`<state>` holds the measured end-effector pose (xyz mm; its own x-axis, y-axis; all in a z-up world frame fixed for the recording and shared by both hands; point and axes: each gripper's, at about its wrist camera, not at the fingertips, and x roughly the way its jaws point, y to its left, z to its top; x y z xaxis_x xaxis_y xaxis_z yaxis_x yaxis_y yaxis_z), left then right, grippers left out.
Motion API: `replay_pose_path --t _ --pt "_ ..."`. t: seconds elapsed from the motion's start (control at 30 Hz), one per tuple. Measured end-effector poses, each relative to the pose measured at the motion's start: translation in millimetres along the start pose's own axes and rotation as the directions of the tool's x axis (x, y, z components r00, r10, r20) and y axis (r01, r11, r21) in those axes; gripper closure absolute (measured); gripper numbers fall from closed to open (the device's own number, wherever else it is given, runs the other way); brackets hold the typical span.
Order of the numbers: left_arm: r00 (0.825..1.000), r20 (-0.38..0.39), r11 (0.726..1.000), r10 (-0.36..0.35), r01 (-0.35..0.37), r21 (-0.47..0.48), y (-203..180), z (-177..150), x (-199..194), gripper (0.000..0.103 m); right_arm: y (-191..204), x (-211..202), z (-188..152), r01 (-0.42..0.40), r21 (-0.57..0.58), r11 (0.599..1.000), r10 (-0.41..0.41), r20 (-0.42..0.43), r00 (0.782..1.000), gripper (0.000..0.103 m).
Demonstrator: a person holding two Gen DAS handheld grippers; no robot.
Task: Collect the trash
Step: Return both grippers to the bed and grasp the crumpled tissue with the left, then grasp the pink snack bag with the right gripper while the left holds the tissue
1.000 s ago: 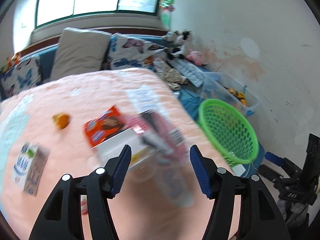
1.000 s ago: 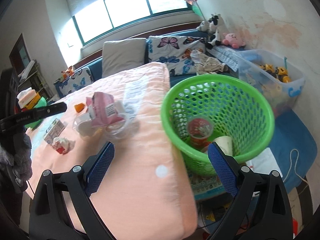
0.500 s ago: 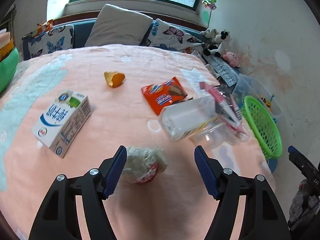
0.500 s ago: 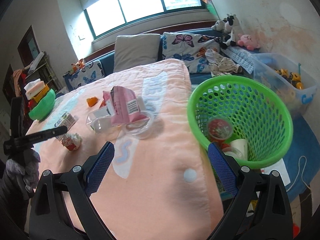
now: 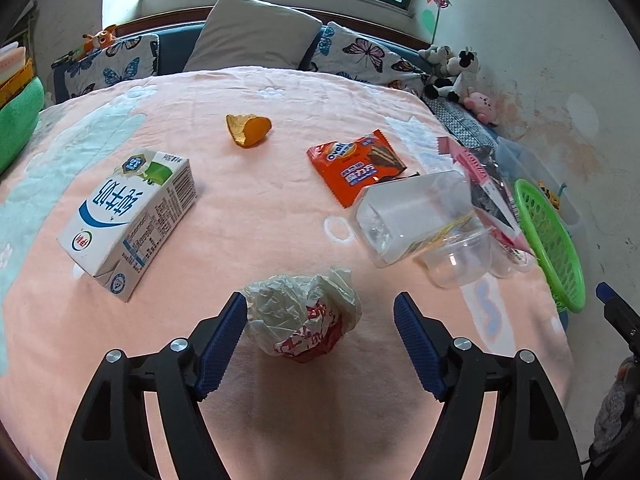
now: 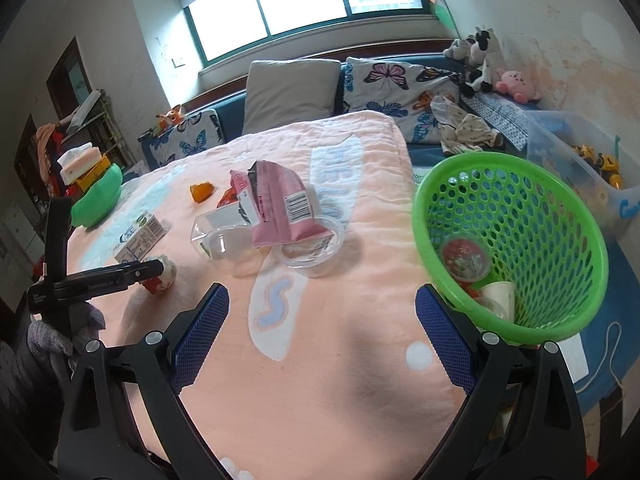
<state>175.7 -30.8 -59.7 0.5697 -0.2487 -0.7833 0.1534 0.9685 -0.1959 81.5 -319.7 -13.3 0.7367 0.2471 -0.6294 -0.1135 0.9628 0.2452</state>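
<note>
My left gripper [image 5: 320, 330] is open, its jaws on either side of a crumpled white-and-red wrapper [image 5: 304, 318] on the pink blanket [image 5: 260, 208]; the wrapper touches the left finger [image 5: 224, 336]. Beyond lie a milk carton [image 5: 128, 216], an orange peel [image 5: 248, 130], an orange snack packet [image 5: 356, 164], a clear plastic box [image 5: 416, 216] and a pink bag [image 5: 484, 184]. My right gripper [image 6: 320, 340] is open and empty over the blanket, left of the green basket [image 6: 516, 240] holding a cup and lid. The left gripper [image 6: 104, 280] shows there at the wrapper [image 6: 162, 276].
Pillows [image 5: 256, 32] and plush toys [image 5: 456, 72] line the far side. A clear toy bin [image 6: 580, 160] stands behind the basket. A green bowl with stacked things [image 6: 96, 196] sits at the left. The basket [image 5: 548, 240] stands off the bed's right edge.
The left gripper swung from the clear box and pink bag to the left and down, and now straddles the crumpled wrapper. The right gripper drew back from the basket toward the left.
</note>
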Motion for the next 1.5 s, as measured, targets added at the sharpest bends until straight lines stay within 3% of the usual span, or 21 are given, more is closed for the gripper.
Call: replay_pose_path --t 0.17,0.3,0.53,0.93,1.5 --pt "0.999 -0.014 0.999 0.034 -0.034 -0.011 5.7 0.1 7.5 0.031 7.1 5.8 4.6 -0.008 -0.016 1.000 0.008 -0.005 1.000 0.009" --pt "0.998 -0.036 0.998 0.046 -0.047 -0.036 12.7 -0.6 15.1 0.044 13.4 13.5 12.6 -0.019 -0.035 0.999 0.019 -0.013 1.000 0.009" --pt "1.000 -0.008 0.999 0.023 -0.024 -0.038 15.5 -1.0 10.5 0.055 22.6 35.2 36.4 -0.053 -0.069 0.996 0.051 -0.034 0.998 0.009" --pt "1.000 0.018 0.999 -0.022 0.022 -0.036 12.8 2.0 -3.1 0.057 47.6 92.4 67.1 -0.064 -0.173 0.983 0.046 -0.109 0.993 0.009" --pt "0.998 0.026 0.998 -0.060 0.061 -0.027 12.5 8.2 -9.4 0.057 56.7 152.0 78.5 -0.023 -0.235 0.972 -0.027 -0.208 0.978 0.009"
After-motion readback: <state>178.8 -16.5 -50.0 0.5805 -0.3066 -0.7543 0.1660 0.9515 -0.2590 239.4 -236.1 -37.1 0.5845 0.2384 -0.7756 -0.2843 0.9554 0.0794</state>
